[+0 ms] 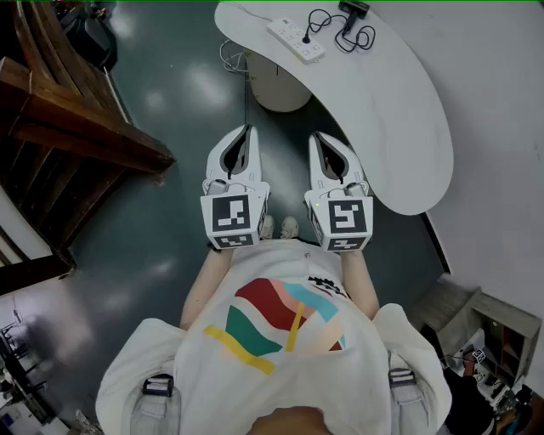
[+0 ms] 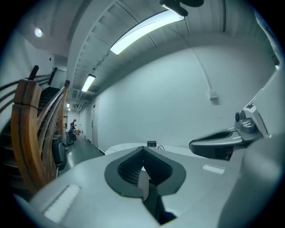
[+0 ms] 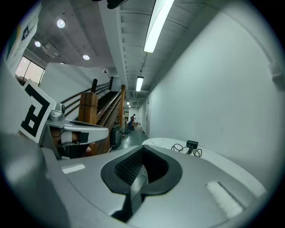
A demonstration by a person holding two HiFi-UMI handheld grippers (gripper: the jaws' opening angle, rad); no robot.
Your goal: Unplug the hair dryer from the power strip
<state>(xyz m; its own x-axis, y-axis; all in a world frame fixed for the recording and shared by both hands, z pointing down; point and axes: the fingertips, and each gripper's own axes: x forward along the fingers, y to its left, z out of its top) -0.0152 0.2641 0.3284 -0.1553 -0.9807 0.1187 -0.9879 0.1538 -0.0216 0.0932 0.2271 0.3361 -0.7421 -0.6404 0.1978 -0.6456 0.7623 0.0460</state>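
A white power strip (image 1: 295, 39) lies on the far end of the curved white table (image 1: 399, 127), with a black plug (image 1: 307, 37) standing in it. The plug's black cord (image 1: 340, 36) coils over to the black hair dryer (image 1: 354, 8) at the table's far edge. In the right gripper view the hair dryer (image 3: 192, 144) and cord (image 3: 180, 148) are small and far off. My left gripper (image 1: 247, 132) (image 2: 143, 177) and right gripper (image 1: 320, 138) (image 3: 140, 173) are side by side in front of my chest, well short of the table. Both are shut and hold nothing.
A wooden staircase (image 1: 76, 127) fills the left side. The table's round pedestal (image 1: 280, 85) stands ahead of the grippers on the dark floor (image 1: 170, 85). A white wall (image 1: 493, 76) runs behind the table. Low shelving (image 1: 501, 336) sits at the lower right.
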